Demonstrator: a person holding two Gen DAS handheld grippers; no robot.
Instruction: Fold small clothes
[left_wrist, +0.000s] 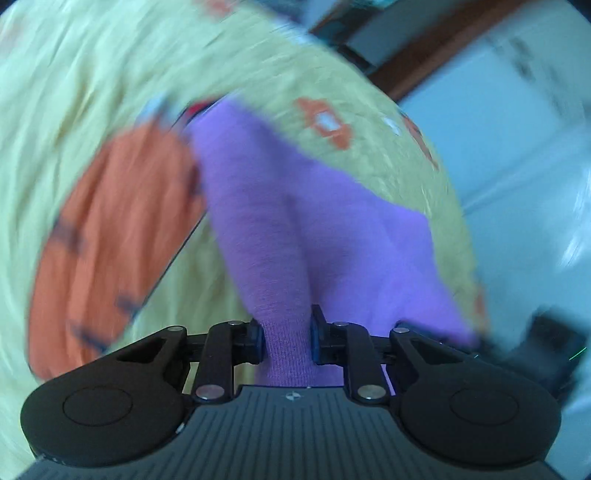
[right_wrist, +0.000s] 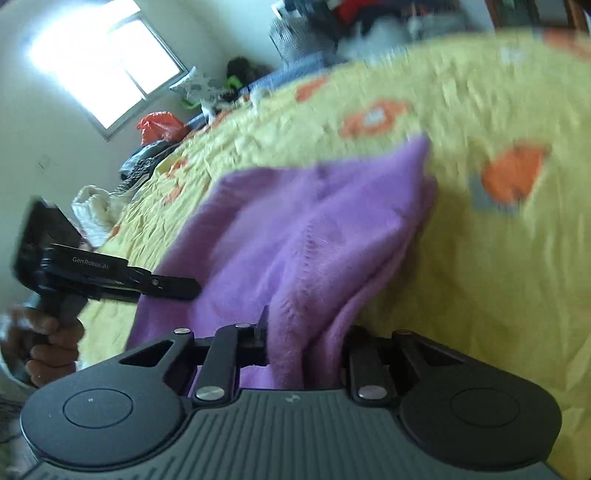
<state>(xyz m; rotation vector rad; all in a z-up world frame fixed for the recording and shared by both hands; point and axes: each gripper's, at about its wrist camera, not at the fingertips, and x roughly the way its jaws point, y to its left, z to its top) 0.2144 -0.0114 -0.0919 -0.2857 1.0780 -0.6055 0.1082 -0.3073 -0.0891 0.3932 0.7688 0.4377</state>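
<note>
A purple knitted garment (left_wrist: 295, 221) lies on the yellow bedspread (left_wrist: 92, 74). In the left wrist view a bunched fold of it runs straight between the blue pads of my left gripper (left_wrist: 286, 332), which is shut on it. In the right wrist view another bunch of the purple garment (right_wrist: 303, 221) is pinched in my right gripper (right_wrist: 306, 343), and cloth drapes over its right finger. The left gripper (right_wrist: 188, 288) shows from the side at the garment's left edge, held by a hand (right_wrist: 51, 343). Both views are blurred.
An orange garment (left_wrist: 118, 236) with dark marks lies just left of the purple one. The bed's edge and pale floor (left_wrist: 517, 147) are at the right. Bags and clutter (right_wrist: 162, 125) line the bed's far side under a bright window (right_wrist: 107, 62).
</note>
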